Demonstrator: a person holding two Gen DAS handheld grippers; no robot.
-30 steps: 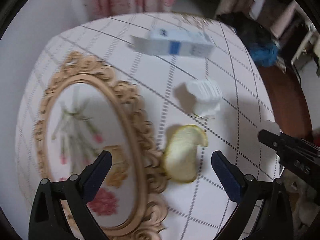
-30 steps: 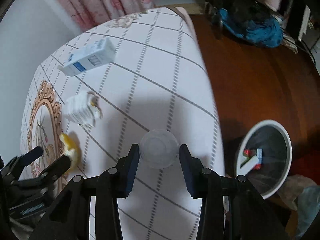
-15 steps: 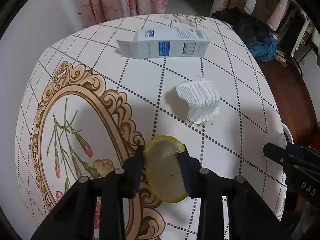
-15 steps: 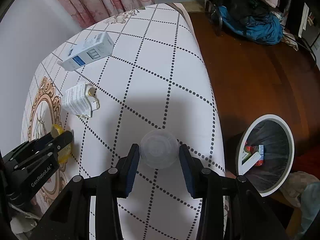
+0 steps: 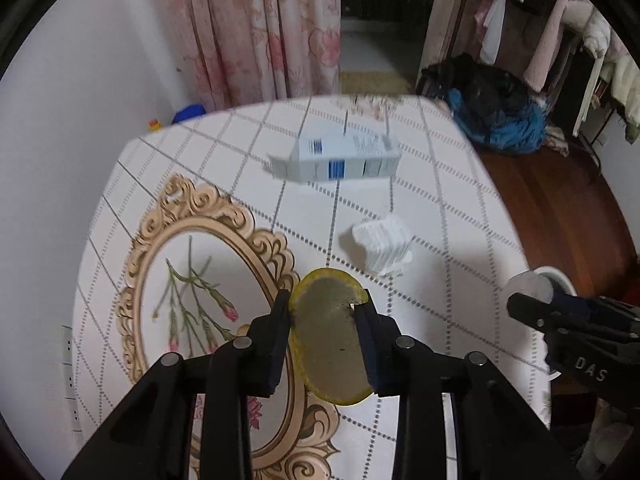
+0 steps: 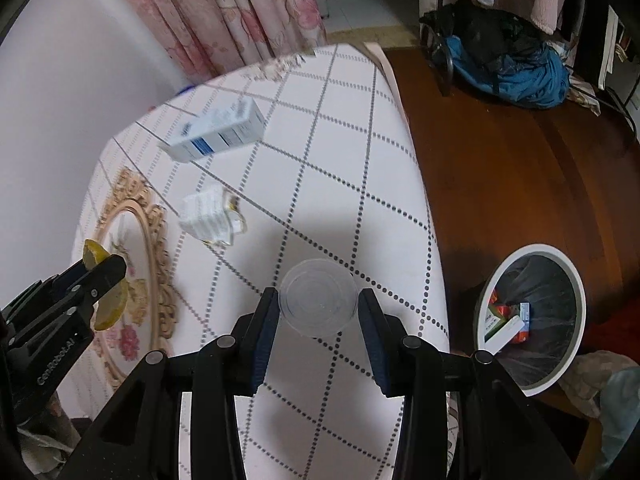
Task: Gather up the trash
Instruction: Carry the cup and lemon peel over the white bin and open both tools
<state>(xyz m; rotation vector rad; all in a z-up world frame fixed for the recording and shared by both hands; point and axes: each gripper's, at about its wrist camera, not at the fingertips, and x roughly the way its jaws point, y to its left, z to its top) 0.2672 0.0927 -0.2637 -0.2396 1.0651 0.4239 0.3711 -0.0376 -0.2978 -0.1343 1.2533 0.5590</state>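
Peel [image 5: 334, 340], yellow fruit rind, pinched across its curved width by left gripper [image 5: 326, 312] above the table [image 5: 440, 208]; looks light, limp, maybe slick, so hold mid-body. Right gripper [image 6: 318, 304] clamps a clear plastic cup [image 6: 318, 298], thin and crushable; bin [image 6: 532, 320] on floor right of the table, carton [image 5: 340, 158] and crumpled paper [image 5: 384, 248] lie on the cloth.

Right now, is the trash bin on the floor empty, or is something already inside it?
Not empty. The right wrist view shows the trash bin lined with a dark bag, with several small boxes lying at the bottom.
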